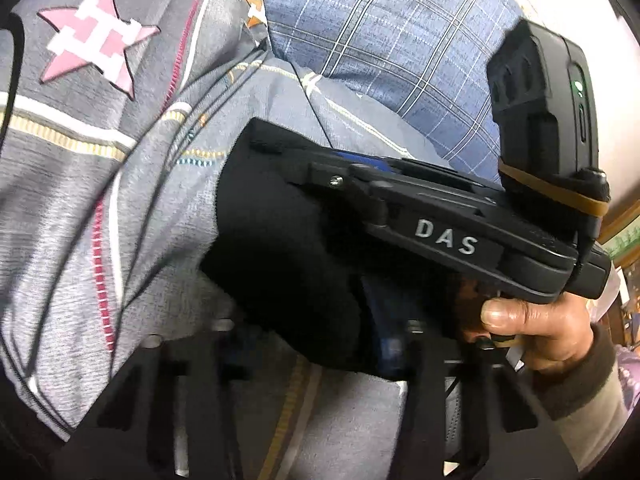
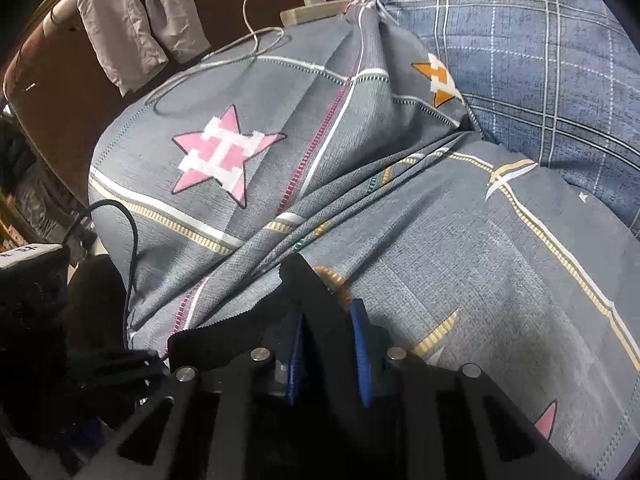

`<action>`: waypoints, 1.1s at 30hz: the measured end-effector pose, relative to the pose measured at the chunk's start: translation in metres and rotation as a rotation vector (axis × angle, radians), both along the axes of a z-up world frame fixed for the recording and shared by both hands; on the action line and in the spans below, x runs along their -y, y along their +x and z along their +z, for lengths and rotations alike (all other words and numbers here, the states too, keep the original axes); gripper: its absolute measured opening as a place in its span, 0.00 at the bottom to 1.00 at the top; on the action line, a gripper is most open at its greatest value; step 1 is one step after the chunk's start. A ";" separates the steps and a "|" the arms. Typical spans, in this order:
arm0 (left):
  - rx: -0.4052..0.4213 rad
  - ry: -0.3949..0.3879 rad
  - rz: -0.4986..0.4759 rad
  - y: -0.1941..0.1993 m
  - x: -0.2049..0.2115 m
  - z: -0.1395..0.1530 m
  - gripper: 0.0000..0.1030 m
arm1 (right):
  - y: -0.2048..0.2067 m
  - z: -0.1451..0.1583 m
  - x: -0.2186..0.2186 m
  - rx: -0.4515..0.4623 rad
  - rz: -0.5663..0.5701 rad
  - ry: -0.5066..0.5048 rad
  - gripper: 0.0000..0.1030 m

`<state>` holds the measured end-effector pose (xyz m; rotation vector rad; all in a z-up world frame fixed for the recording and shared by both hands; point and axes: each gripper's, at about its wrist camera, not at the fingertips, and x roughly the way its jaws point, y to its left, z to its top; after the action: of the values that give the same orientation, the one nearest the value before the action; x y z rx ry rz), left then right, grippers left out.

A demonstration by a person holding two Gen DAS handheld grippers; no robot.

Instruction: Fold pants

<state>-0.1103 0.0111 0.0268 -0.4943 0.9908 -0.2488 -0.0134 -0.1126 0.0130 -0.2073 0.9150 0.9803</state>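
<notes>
The black pants (image 1: 280, 256) hang as a bunched dark mass over a grey star-print bedsheet (image 1: 80, 152). In the left wrist view my left gripper (image 1: 320, 332) is blurred at the bottom edge, and the black cloth fills the gap between its fingertips. Above it a hand (image 1: 536, 328) holds the right gripper's black housing (image 1: 440, 236), whose front end is buried in the same cloth. In the right wrist view my right gripper (image 2: 328, 316) is shut, its blue pads (image 2: 360, 344) pinching a peaked fold of the pants (image 2: 304, 292) just above the sheet.
A blue plaid quilt (image 2: 540, 80) lies heaped at the far right of the bed. A white charger and cable (image 2: 256, 36) rest on the sheet's far edge. A grey garment (image 2: 136, 28) hangs on the brown headboard. A black cable (image 2: 132, 248) drops off the bed's left side.
</notes>
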 end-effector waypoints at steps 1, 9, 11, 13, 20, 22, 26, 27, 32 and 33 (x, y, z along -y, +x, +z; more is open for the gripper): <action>0.020 -0.015 0.003 -0.002 -0.002 0.006 0.35 | 0.000 0.005 0.005 0.002 -0.007 0.024 0.18; 0.223 0.048 -0.117 -0.015 0.035 0.076 0.31 | -0.021 0.075 0.074 0.088 -0.117 0.279 0.16; 0.282 0.063 -0.184 -0.019 0.058 0.096 0.31 | -0.030 0.093 0.108 0.115 -0.169 0.340 0.16; 0.336 0.081 -0.268 -0.021 0.088 0.111 0.31 | -0.039 0.104 0.147 0.132 -0.234 0.399 0.16; 0.303 0.105 -0.544 -0.006 0.203 0.081 0.31 | -0.053 0.068 0.284 0.092 -0.612 0.401 0.13; 0.206 0.114 -0.621 0.004 0.229 0.052 0.31 | -0.055 0.047 0.308 0.045 -0.728 0.333 0.13; 0.168 0.036 -0.709 -0.002 0.226 0.056 0.31 | -0.079 0.033 0.345 0.007 -0.846 0.346 0.18; 0.165 0.020 -0.728 -0.005 0.218 0.064 0.31 | -0.086 0.035 0.350 0.011 -0.856 0.358 0.20; 0.254 0.102 -0.706 -0.006 0.183 0.102 0.60 | -0.109 0.041 0.352 -0.010 -0.832 0.408 0.51; 0.276 0.121 -0.685 -0.004 0.176 0.105 0.65 | -0.113 0.039 0.348 -0.028 -0.818 0.419 0.51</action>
<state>-0.1145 -0.1650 0.1313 0.0102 0.8688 -0.8412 -0.1266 -0.4608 0.0520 0.5084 0.6978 0.3860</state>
